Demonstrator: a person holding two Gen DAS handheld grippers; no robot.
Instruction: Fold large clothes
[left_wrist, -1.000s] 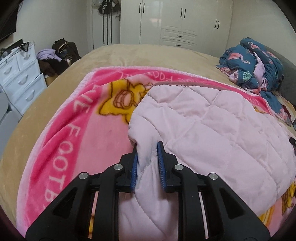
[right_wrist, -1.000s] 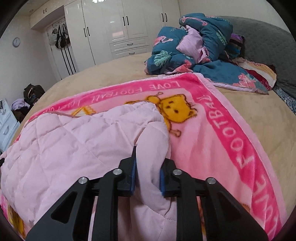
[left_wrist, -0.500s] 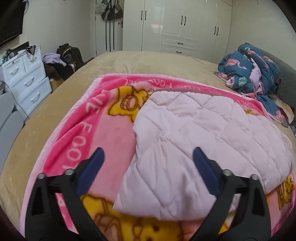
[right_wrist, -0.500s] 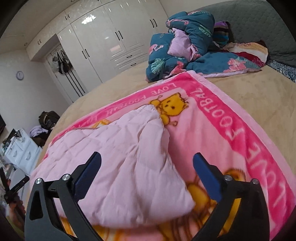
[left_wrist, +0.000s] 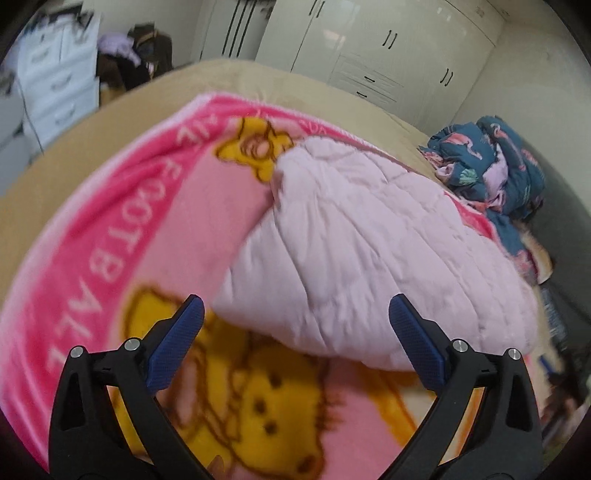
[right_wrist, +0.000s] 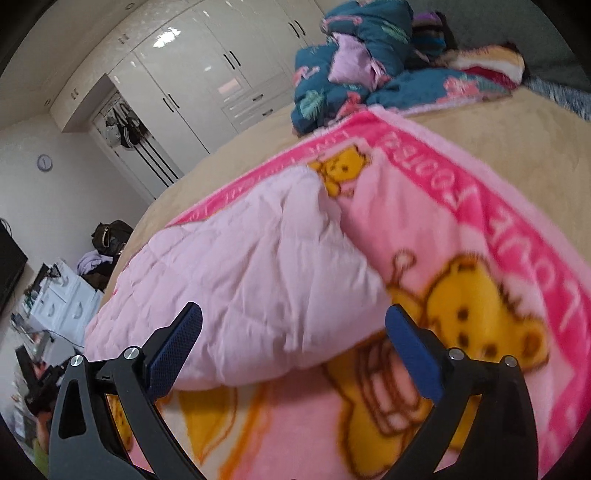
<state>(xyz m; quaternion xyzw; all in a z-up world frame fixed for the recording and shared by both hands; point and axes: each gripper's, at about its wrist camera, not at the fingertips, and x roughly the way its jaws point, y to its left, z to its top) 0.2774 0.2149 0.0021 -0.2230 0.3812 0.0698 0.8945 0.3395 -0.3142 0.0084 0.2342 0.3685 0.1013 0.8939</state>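
Observation:
A pale pink quilted garment lies folded over on a bright pink cartoon blanket spread across the bed. My left gripper hangs open just in front of the garment's near edge, nothing between its blue pads. In the right wrist view the same garment fills the middle and left, on the blanket. My right gripper is open too, with the garment's near edge lying beyond its fingers, untouched.
A heap of dark blue patterned bedding sits at the head of the tan bed. White wardrobes line the far wall. A white drawer unit and bags stand on the floor to the left.
Both grippers were shut on the garment's edge a second ago. They let go, opened wide and drew back toward the near side, rolling as they went. The garment now lies flat.

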